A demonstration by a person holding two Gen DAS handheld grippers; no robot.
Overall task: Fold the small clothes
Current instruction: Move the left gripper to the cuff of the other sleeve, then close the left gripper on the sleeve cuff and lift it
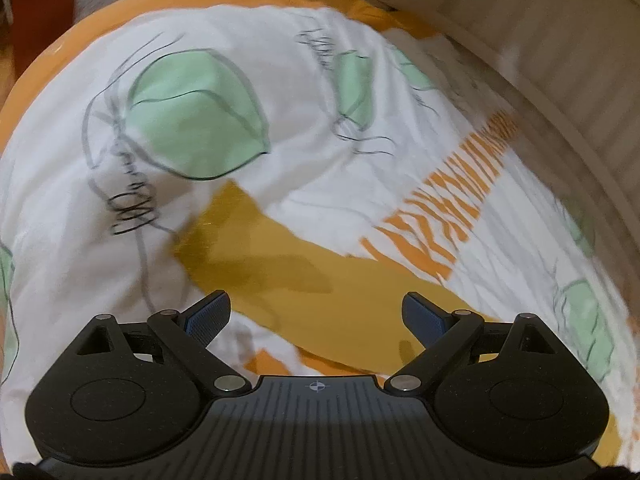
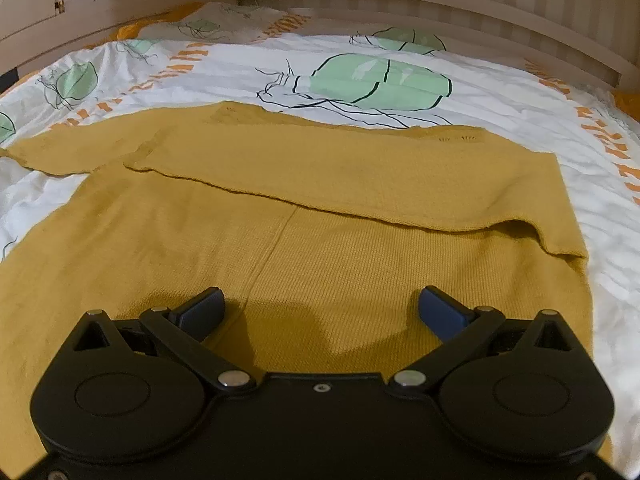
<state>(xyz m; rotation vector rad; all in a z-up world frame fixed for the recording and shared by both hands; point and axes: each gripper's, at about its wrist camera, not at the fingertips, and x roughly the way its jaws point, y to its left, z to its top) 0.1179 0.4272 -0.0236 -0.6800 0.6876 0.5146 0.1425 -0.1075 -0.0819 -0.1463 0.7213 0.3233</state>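
White bedding printed with green leaves and orange stripes covers the bed [image 2: 520, 92] I am working over, and a pale slatted wall closes it off behind. Nearest me in the right wrist view, my right tool [image 2: 322, 308] hovers with its jaws spread wide and nothing between them, low over the mustard knit garment [image 2: 320, 248]. That garment lies flat on the bed, one sleeve folded across its body toward 1 o'clock, the other sleeve reaching out toward 10 o'clock. From the blurred left wrist view, my left tool [image 1: 316, 314] is likewise released and empty, with a strip of the mustard garment [image 1: 304, 276] running just ahead of its fingers.
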